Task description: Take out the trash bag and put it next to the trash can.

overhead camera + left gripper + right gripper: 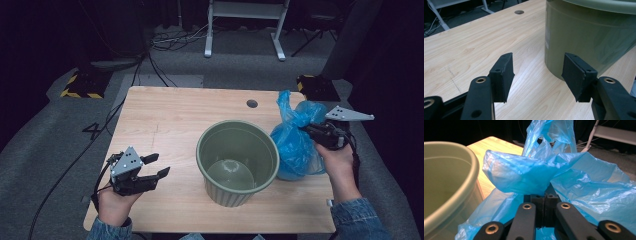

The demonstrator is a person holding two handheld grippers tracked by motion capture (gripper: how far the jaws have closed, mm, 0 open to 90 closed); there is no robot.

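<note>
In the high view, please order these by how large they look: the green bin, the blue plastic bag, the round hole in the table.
1. green bin
2. blue plastic bag, somewhat smaller
3. round hole, clearly the smallest

One green bin (pixel 238 162), one blue plastic bag (pixel 297 140), one wooden table (pixel 165 125), two hand-held grippers.

bag (pixel 529 173) hides right fingers' (pixel 537 203) tips, bin (pixel 589 35) cropped
</note>
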